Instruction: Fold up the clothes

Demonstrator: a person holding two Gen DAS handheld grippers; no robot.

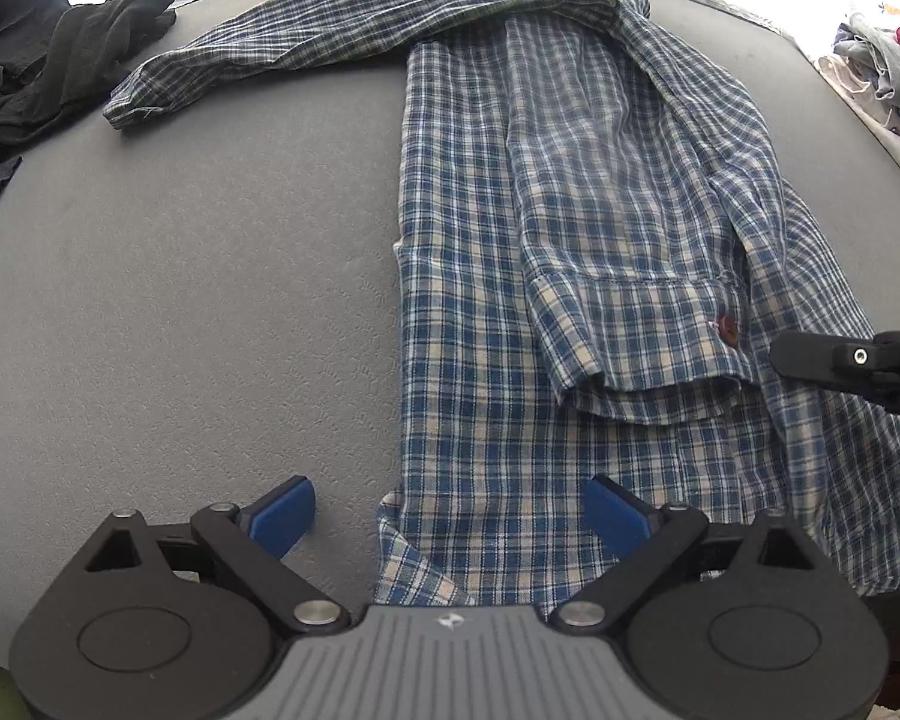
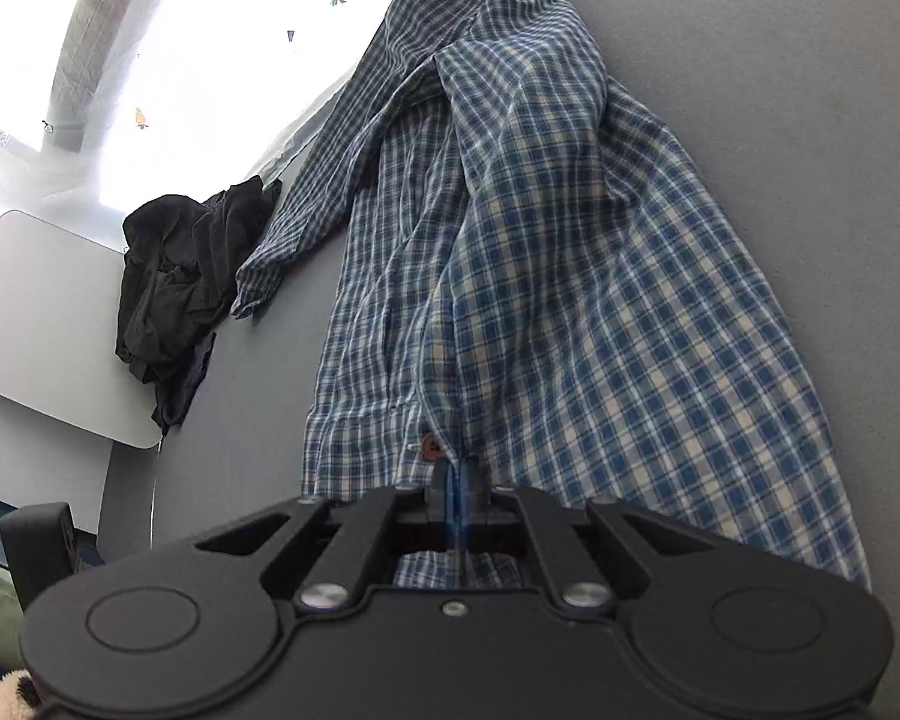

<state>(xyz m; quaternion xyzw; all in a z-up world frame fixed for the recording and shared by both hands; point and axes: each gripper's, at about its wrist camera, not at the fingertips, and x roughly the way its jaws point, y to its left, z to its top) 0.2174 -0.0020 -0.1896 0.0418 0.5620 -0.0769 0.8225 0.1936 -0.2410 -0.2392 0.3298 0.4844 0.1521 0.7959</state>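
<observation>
A blue-and-cream plaid shirt [image 1: 570, 228] lies spread on the grey table [image 1: 180, 300], one sleeve folded down over its body and the other stretched out to the far left. My left gripper [image 1: 450, 513] hovers open over the shirt's near hem, and its blue pads [image 1: 285, 516] touch no cloth. My right gripper [image 1: 777, 354] comes in from the right at the folded sleeve's cuff, beside a brown button [image 1: 729, 330]. In the right wrist view the right gripper [image 2: 456, 477] is shut, with the shirt [image 2: 570, 276] pinched at the cuff just below the button [image 2: 431, 447].
A heap of black clothes [image 1: 36, 60] sits at the table's far left, seen too in the right wrist view as the black heap [image 2: 180, 276]. More mixed laundry [image 1: 882, 54] is piled beyond the right edge. A pale board [image 2: 48, 324] stands past the table.
</observation>
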